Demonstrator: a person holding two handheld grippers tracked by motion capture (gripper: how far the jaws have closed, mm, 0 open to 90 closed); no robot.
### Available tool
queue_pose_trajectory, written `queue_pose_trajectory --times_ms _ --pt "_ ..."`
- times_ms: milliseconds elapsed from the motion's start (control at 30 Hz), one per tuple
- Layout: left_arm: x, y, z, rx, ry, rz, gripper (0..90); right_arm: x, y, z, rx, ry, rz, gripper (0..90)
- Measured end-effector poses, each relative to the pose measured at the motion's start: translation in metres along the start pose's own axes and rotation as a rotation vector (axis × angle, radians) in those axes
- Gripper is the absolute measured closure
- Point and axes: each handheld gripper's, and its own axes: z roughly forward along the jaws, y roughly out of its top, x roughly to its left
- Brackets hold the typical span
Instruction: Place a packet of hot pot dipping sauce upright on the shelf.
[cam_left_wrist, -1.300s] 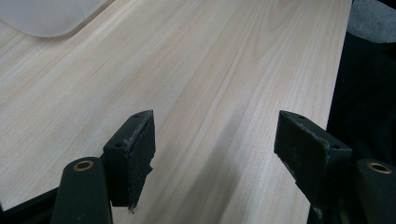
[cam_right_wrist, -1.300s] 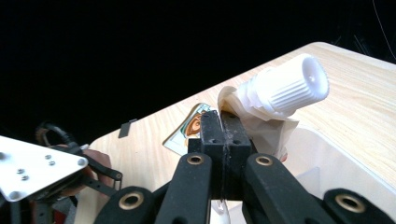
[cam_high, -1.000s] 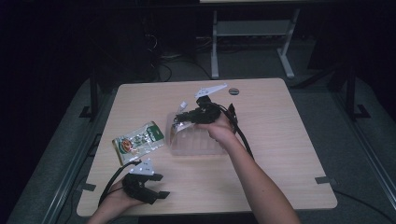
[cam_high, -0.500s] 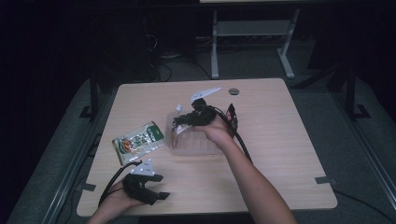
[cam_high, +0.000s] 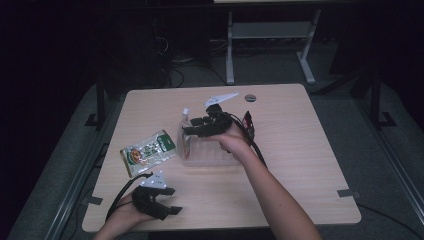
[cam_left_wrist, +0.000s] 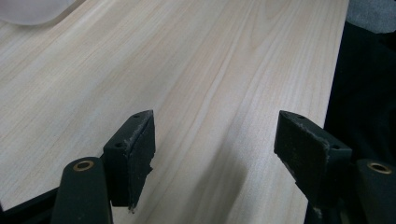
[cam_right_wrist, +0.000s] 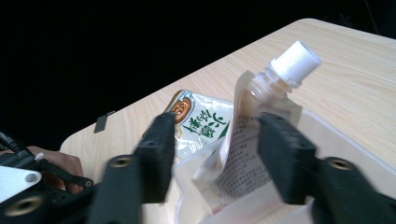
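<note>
The right gripper (cam_high: 192, 127) hangs over the left end of the clear plastic bin (cam_high: 210, 156), mid-table, and its jaws have just been opening, standing about half apart now. Between them stands the spouted pouch (cam_right_wrist: 254, 140), upright in that end of the bin, leaning on the wall; the pads look clear of it, so this reads as a release. To finish it well, I'd open a touch wider and lift straight up, keeping the pads off the spout so the pouch doesn't tip out. The pouch is pale and soft, creased, with small dark print on its face and a white screw cap (cam_right_wrist: 296, 58) on a ribbed neck. The green snack packet (cam_high: 148, 152) lies flat just left of the bin. Down at the near left corner, the left gripper (cam_high: 165, 212) rests with jaws wide and nothing between them.
</note>
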Motion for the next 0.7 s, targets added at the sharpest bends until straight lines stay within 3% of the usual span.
queue_pose_trajectory --times_ms 67,233,400,533,600,700 --pt "0.000 0.000 0.000 0.001 0.002 -0.002 28.9 0.006 0.001 -0.010 0.017 -0.033 -0.012 33.7" --pt "0.001 0.000 0.000 0.003 0.009 0.003 28.9 0.017 -0.003 -0.025 0.021 -0.033 -0.021 28.6" --pt "0.002 0.000 -0.001 0.006 0.011 0.001 28.9 0.025 -0.012 -0.034 0.033 -0.038 -0.039 27.8" --pt "0.003 0.000 -0.001 0.002 0.018 0.003 28.9 0.034 -0.022 -0.045 0.047 -0.041 -0.081 26.8" --pt "0.003 0.000 -0.001 0.005 0.018 0.000 28.9 0.041 -0.031 -0.053 0.063 -0.060 -0.100 26.8" --pt "0.002 0.000 -0.001 -0.003 0.014 -0.010 28.9 0.044 -0.041 -0.059 0.068 -0.052 -0.109 26.8"
